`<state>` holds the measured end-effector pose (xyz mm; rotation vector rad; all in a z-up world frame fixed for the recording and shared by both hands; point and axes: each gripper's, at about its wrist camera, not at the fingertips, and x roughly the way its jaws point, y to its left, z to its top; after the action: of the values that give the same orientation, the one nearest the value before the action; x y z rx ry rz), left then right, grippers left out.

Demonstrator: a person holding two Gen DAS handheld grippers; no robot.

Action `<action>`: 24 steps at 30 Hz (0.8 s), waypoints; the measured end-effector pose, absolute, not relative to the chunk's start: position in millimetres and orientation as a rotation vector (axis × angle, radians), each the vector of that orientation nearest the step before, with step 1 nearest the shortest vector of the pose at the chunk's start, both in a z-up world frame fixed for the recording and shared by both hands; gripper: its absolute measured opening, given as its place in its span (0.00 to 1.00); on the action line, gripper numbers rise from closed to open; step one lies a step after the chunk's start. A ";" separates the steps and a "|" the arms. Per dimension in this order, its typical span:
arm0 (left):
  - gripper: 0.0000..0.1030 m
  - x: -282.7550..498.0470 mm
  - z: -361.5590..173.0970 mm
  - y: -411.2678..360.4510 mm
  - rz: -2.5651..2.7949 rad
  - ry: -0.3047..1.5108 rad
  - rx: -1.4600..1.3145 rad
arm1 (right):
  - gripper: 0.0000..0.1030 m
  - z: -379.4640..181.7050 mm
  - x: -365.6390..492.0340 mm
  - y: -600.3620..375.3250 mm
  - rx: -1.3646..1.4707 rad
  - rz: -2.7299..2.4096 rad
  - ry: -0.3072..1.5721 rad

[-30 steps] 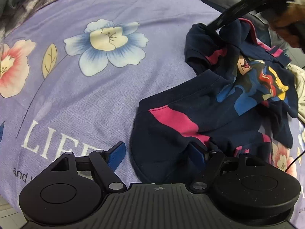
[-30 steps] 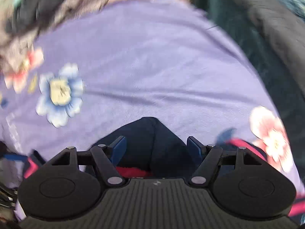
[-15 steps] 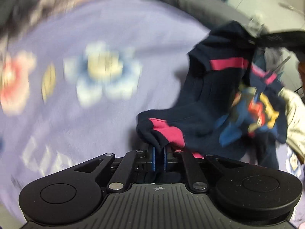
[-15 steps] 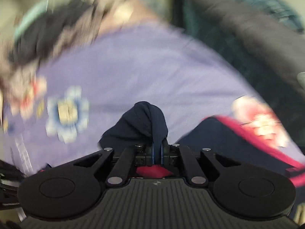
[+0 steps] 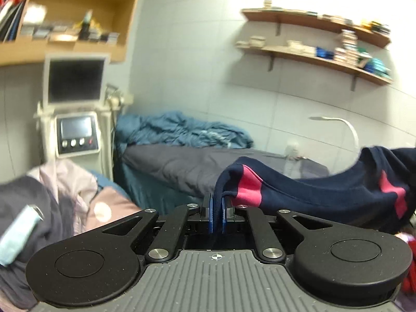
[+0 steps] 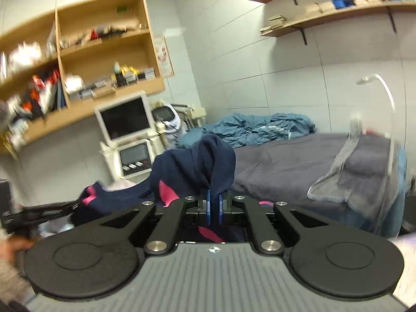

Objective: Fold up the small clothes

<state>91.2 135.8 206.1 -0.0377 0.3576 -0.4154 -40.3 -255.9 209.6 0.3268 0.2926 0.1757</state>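
The navy garment (image 5: 325,195), a small dark-blue top with pink panels, hangs in the air, stretched between the two grippers. In the left wrist view, the left gripper (image 5: 216,214) pinches a hemmed edge of the cloth between its blue pads, and its jaws are closing on that fold. From there the fabric runs right across the frame and leaves it at the right edge. In the right wrist view, the right gripper (image 6: 213,206) is pressed together on another bunched edge (image 6: 208,161), which stands up as a hump above the pads and blocks part of the far scene. The cloth then sags left toward the left gripper (image 6: 44,212), seen side-on and blurred beside a hand (image 6: 13,247) at the left edge.

A bed with a grey cover (image 5: 195,166) lies beyond the garment, with a crumpled blue blanket (image 5: 187,130) against the far wall. A white machine with two screens (image 5: 75,109) stands left of the bed. A wooden shelf unit (image 6: 104,59) hangs above it, and two wall shelves (image 5: 312,49) hold small boxes at far right. A pile of clothes (image 5: 46,197) sits near left. A white lamp arm (image 6: 384,93) curves over the bed's right end.
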 end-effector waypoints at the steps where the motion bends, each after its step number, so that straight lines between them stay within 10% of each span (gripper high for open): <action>1: 0.49 77.3 210.0 140.0 -0.428 0.353 -0.020 | 0.08 208.9 -58.3 -253.9 0.373 0.175 0.296; 13: 0.50 -3.9 333.8 168.1 -0.451 0.063 -0.072 | 0.08 326.7 -123.7 -221.0 0.215 0.200 -0.046; 20: 0.63 125.9 230.9 95.3 -0.438 0.388 0.058 | 0.11 218.5 9.7 -233.5 0.165 -0.030 0.303; 24: 1.00 196.6 115.5 31.1 -0.374 0.610 0.243 | 0.63 111.3 93.8 -249.3 0.179 -0.219 0.515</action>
<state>196.6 31.1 115.5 0.2433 0.6103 -0.3737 93.8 -249.3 111.3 0.1795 0.5154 -0.2194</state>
